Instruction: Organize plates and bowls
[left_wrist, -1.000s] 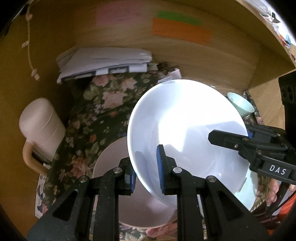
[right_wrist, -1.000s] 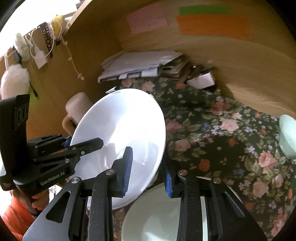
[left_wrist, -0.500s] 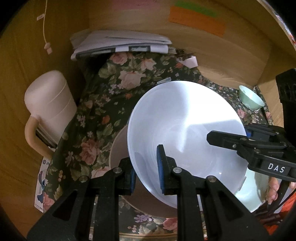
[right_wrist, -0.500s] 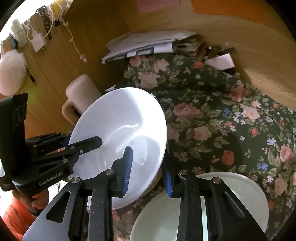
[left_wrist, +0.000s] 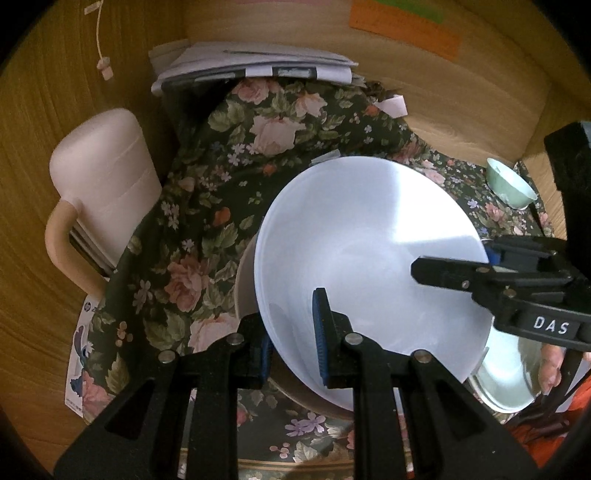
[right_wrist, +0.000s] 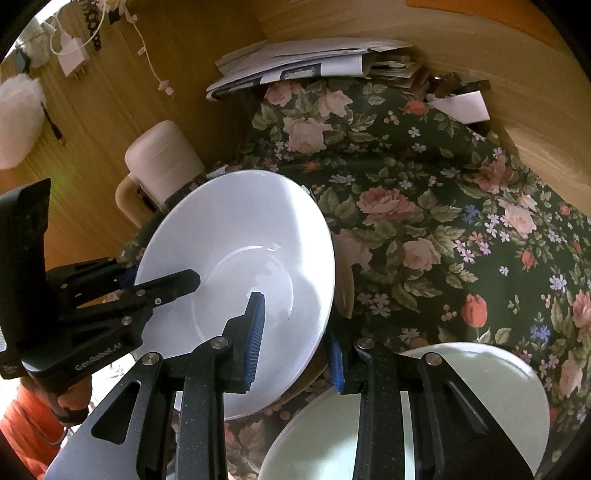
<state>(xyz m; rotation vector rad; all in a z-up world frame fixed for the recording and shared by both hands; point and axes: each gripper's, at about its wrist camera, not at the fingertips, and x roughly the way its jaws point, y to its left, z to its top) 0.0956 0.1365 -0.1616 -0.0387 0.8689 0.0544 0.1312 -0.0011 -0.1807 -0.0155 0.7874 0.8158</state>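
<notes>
- Since the earlier frames the white bowl (left_wrist: 369, 254) has been carried lower and further over the pinkish dish (left_wrist: 245, 291) beneath it; more of the floral cloth (left_wrist: 207, 206) is now seen behind it, and the paper stack (left_wrist: 251, 66) sits higher in both views.
- The tilt of the bowl is little changed, and both grips are as they were a second ago.
- The left tool (left_wrist: 291, 332) is clamped on the bowl's near rim at 6 o'clock in its own view, one blue pad inside the wall and one outside.
- The right tool (right_wrist: 295, 332) is clamped on the opposite rim, seen at 3 o'clock in the left view, again with a pad on each face.
- The bowl is held tilted above the desk, just over the pinkish dish; whether they touch cannot be told.
- The bowl is judged stiff, glazed and slippery, fairly light, and breakable if dropped or knocked on the dish below.
- Hold is best kept on the rim at two opposite points, as now, so that the smooth wall cannot pivot out of one grip.
- A pale green plate (right_wrist: 480, 387) lies at 5 o'clock in the right view, a small green bowl (left_wrist: 511, 184) at 2 o'clock in the left, and a cream jug (left_wrist: 103, 177) at 9 o'clock.
</notes>
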